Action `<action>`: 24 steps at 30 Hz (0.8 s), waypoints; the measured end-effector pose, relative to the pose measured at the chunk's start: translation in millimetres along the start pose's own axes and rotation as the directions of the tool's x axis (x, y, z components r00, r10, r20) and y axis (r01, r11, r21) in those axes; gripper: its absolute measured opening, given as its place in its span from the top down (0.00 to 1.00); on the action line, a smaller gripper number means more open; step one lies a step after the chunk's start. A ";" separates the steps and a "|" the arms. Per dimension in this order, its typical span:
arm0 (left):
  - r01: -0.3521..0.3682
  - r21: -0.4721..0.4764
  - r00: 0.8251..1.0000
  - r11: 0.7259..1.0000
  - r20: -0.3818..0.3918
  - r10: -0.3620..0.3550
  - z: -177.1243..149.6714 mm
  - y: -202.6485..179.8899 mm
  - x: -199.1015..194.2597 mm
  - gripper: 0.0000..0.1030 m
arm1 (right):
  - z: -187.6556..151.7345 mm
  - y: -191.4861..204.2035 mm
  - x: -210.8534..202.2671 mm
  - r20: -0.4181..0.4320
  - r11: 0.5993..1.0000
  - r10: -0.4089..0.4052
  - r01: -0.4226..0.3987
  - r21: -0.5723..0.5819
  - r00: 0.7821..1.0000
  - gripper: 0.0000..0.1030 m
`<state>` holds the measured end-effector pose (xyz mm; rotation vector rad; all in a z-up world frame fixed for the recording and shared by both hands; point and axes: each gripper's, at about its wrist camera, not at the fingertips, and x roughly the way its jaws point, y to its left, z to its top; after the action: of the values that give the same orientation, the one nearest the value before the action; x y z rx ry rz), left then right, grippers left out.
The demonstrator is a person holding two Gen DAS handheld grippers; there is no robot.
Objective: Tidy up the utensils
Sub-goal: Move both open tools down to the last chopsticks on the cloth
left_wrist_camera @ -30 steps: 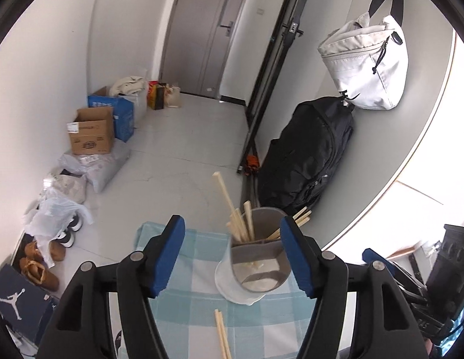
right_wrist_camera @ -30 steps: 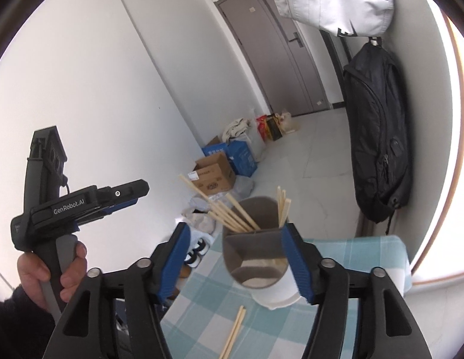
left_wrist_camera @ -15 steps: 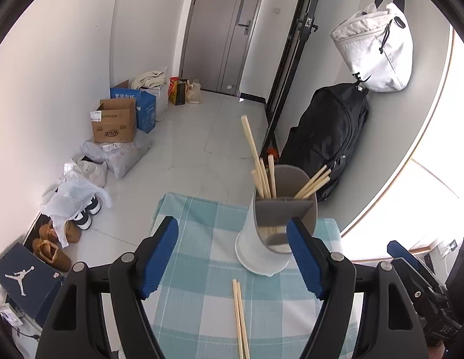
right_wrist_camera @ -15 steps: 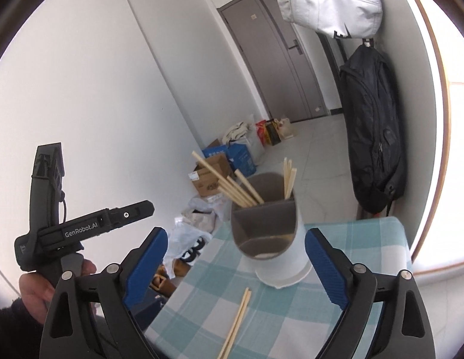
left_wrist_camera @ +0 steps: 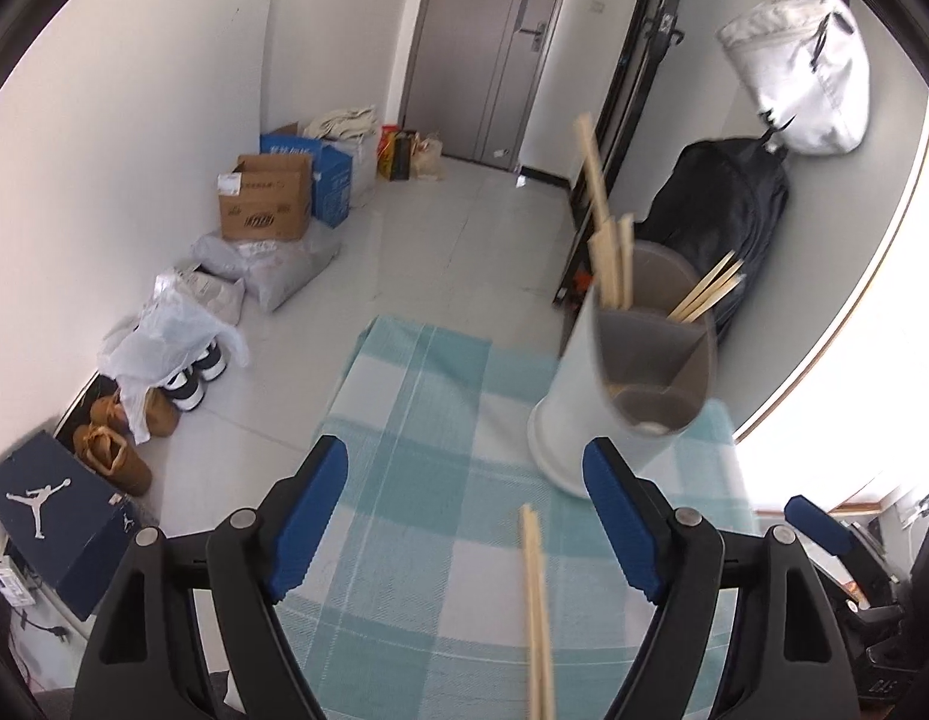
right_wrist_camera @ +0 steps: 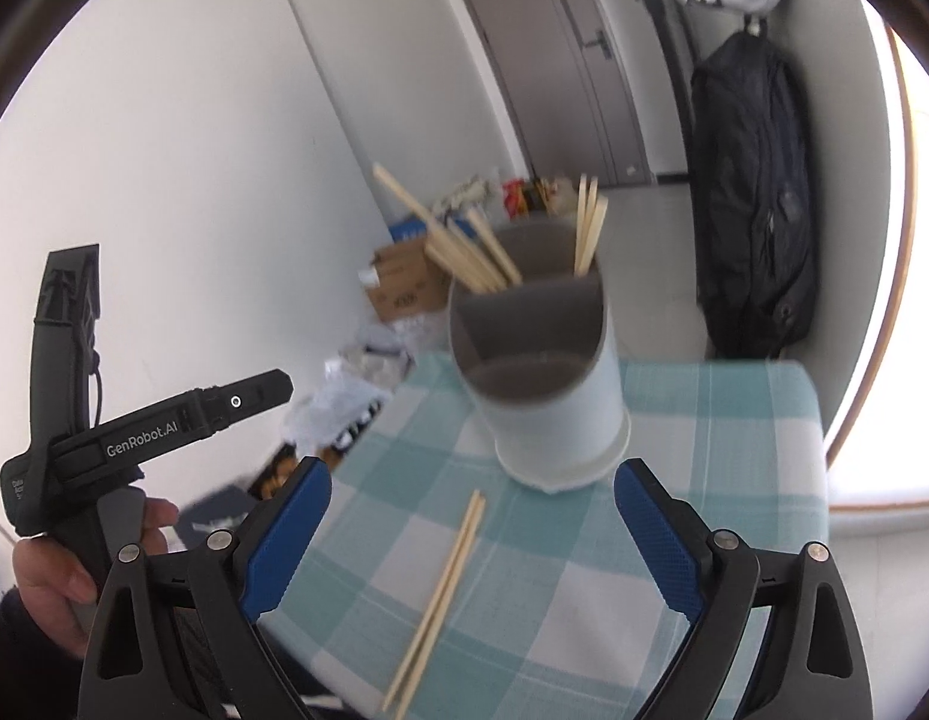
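From the left wrist, the left gripper [left_wrist_camera: 464, 510] has its blue-padded jaws spread wide with nothing pressed between them — they have just been opening. The white cylindrical utensil holder with a grey divided interior [left_wrist_camera: 635, 384] stands upright at about one o'clock on the teal-and-white checked tablecloth [left_wrist_camera: 416, 432], with wooden chopsticks [left_wrist_camera: 611, 252] sticking out of its far compartments. A loose pair of wooden chopsticks [left_wrist_camera: 536, 606] lies flat at six o'clock between the jaws, untouched. From the right wrist, the right gripper [right_wrist_camera: 470, 516] has also just been opening and grips nothing; the holder [right_wrist_camera: 548, 396] stands at twelve o'clock, the loose pair [right_wrist_camera: 443, 594] at six — and a hand [right_wrist_camera: 62, 576] holds the other gripper at eight o'clock.
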<state>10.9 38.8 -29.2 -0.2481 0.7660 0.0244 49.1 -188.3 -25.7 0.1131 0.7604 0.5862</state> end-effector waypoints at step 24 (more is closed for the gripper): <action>-0.037 -0.195 0.992 0.980 -0.123 0.013 -7.4 77.3 21.2 0.25 | -40.2 27.2 134.2 -0.452 0.972 -0.198 0.116 -0.202 0.870 0.49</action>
<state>12.4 110.7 -65.4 -0.4314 0.8887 0.1104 86.3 -97.7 -129.5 -0.2589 1.1763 0.5231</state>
